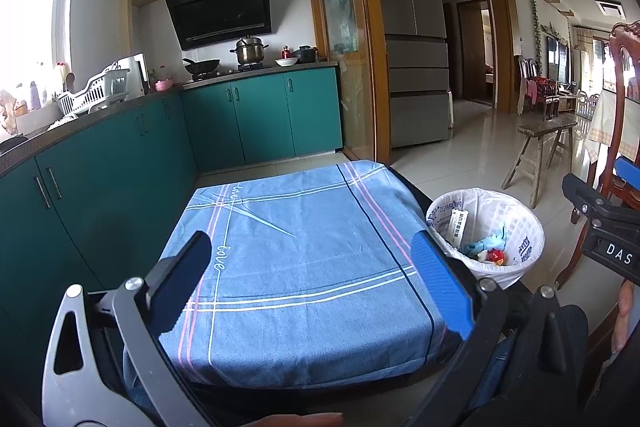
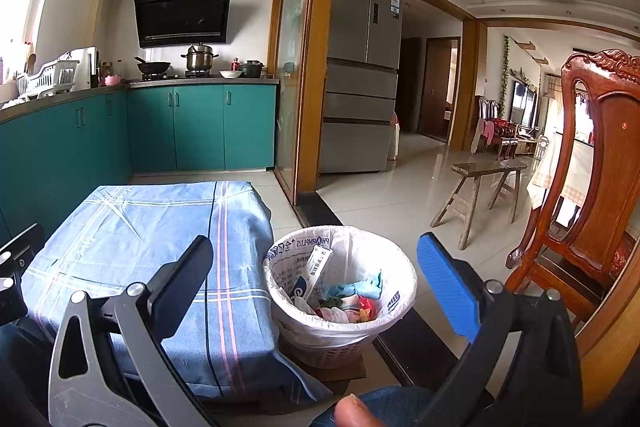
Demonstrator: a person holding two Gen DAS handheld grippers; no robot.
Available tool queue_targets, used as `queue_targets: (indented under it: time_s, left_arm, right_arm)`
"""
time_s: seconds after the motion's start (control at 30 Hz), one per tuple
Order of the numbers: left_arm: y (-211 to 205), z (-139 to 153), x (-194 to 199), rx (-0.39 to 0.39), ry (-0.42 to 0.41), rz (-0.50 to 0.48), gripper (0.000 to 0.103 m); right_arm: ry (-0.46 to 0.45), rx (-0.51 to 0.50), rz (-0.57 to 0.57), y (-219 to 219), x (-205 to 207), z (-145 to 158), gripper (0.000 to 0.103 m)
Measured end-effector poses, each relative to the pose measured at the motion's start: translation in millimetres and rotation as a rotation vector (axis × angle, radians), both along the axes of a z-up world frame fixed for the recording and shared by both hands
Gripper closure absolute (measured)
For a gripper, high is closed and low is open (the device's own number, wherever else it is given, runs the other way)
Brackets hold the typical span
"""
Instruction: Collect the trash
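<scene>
A small waste basket (image 1: 520,269) (image 2: 394,301) lined with a white plastic bag stands on the floor to the right of a low table under a blue cloth (image 1: 304,267) (image 2: 132,259). Crumpled wrappers, a blue scrap and a white box lie inside the basket. My left gripper (image 1: 310,281) hangs open above the blue cloth with nothing between its fingers. My right gripper (image 2: 320,275) is open too, hovering over the basket and holding nothing. The right gripper's body (image 1: 600,223) shows at the right edge of the left wrist view.
Teal kitchen cabinets (image 1: 100,163) run along the left and back, with pots on the stove. A carved wooden chair (image 2: 592,187) stands close on the right. A wooden bench (image 2: 484,187) sits on the tiled floor beyond, and a grey fridge (image 2: 362,67) behind the door frame.
</scene>
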State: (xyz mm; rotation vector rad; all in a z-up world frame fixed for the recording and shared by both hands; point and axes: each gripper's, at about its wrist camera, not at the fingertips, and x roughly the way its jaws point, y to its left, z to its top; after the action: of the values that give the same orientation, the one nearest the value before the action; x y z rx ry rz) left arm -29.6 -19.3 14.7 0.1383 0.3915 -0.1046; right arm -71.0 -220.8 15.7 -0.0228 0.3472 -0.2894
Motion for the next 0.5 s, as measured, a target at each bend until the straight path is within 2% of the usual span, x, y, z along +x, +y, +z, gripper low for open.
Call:
queue_targets:
  time_s: [0.5]
  left_arm:
    - [0.9, -1.2, -0.1, -0.003, 0.008, -0.007, 0.003]
  right_arm:
    - [0.006, 0.0, 0.003, 2.9, -2.0, -3.6, 0.003]
